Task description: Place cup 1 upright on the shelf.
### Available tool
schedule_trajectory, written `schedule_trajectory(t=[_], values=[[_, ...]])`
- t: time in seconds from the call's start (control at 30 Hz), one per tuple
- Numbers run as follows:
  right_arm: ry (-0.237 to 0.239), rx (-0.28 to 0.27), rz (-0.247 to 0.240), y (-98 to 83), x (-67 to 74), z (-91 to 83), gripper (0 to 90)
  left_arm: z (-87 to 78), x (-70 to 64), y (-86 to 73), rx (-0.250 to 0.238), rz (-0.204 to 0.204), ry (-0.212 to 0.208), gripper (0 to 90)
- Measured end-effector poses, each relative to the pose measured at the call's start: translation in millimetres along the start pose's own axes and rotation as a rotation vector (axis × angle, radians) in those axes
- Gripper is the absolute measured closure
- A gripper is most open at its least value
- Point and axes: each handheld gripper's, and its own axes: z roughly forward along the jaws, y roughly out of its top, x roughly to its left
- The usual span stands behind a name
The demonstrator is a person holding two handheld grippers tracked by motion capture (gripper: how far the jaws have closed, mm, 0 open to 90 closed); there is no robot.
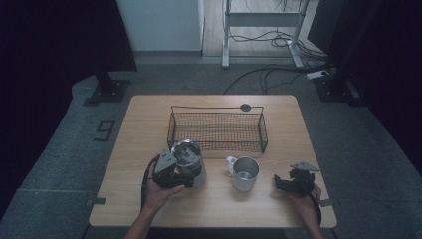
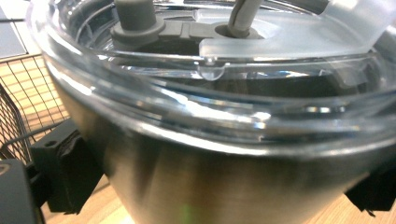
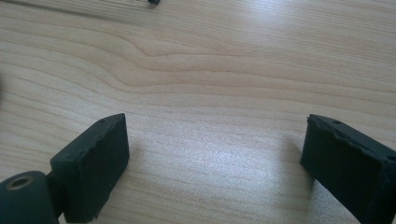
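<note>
A steel tumbler [image 1: 188,159] with a clear plastic lid [image 2: 210,56] is tilted, its lid facing up and toward me, just in front of the wire basket's [image 1: 217,130] left end. My left gripper [image 1: 188,175] is shut on its steel body; in the left gripper view the black pads [image 2: 63,170] press against both sides of the tumbler [image 2: 224,182]. A white mug [image 1: 245,173] with a steel inside stands upright at the table's middle front, handle to the left. Near the front right, my right gripper [image 1: 286,183] rests low over bare wood, jaws wide apart [image 3: 219,163] with nothing between them.
The black wire basket stands across the middle of the wooden table [image 1: 149,119], with a small dark disc [image 1: 245,107] on the table behind its far rim. Beyond the table, cables [image 1: 278,69] and stand legs lie on the grey floor.
</note>
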Motion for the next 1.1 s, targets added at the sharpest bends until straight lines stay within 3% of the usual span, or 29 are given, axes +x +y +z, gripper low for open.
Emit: schedule_trajectory(t=[0.57,1.1], values=[[-0.002,-0.001,0.001,-0.1,0.1,-0.2,7.8,-3.6,2.1,22.3,-0.019,0.022,-0.003,4.4],[-0.002,-0.002,0.003,0.0,0.1,-0.2,8.1,-0.2,10.0,35.1,-0.015,0.009,-0.003,4.4]])
